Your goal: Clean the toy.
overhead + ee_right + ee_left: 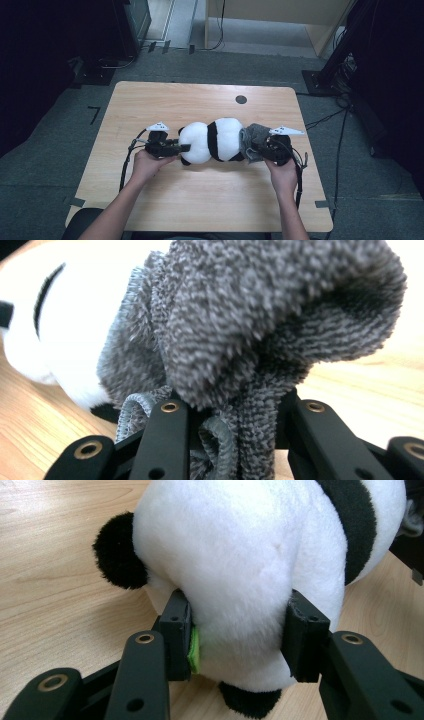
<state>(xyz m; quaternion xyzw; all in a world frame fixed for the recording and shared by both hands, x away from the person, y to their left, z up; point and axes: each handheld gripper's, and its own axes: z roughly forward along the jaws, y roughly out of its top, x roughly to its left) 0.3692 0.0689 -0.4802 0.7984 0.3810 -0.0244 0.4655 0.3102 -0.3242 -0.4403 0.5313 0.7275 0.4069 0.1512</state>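
High view puts my panda (pixel 215 141) mid-table (pixel 200 100), long axis running left-right, head toward my left. My left gripper (pixel 175 148) pinches its head; my right gripper (pixel 260 147) is clamped on the grey cloth (pixel 251 140) bunched at its rear. Soft plush could squirm free if I tug too hard.

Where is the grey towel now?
In the high view, the grey towel lies right of table centre, against the panda toy's right end, pinched in the right claw.
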